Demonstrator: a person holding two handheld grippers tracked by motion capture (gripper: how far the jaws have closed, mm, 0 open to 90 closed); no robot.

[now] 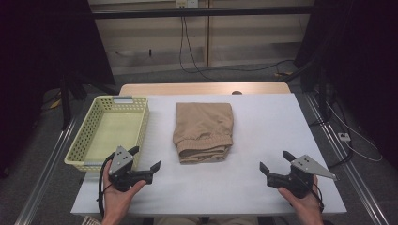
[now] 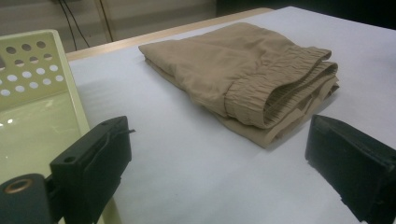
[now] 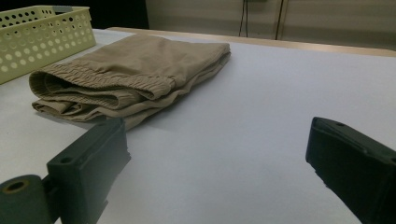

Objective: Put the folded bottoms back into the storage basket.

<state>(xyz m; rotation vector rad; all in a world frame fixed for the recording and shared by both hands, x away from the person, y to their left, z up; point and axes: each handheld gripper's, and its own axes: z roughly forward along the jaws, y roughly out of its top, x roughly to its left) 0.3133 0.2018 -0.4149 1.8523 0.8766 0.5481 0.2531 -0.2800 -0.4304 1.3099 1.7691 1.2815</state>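
High view: folded khaki shorts (image 1: 203, 132) lie mid-table at my twelve o'clock, basket (image 1: 110, 132) at ten. My left gripper (image 1: 145, 158) and right gripper (image 1: 273, 161) stand spread, empty. Soft, light, floppy cloth, I reckon; I'd pinch the thick elastic waistband (image 2: 275, 88).

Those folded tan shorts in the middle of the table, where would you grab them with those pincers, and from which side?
Probably at the near end of the folded shorts, where the gathered elastic waistband stacks into a thick roll. The left gripper and right gripper both sit open on the near side, so each could slide in low from its own near corner and pinch all the layers together.
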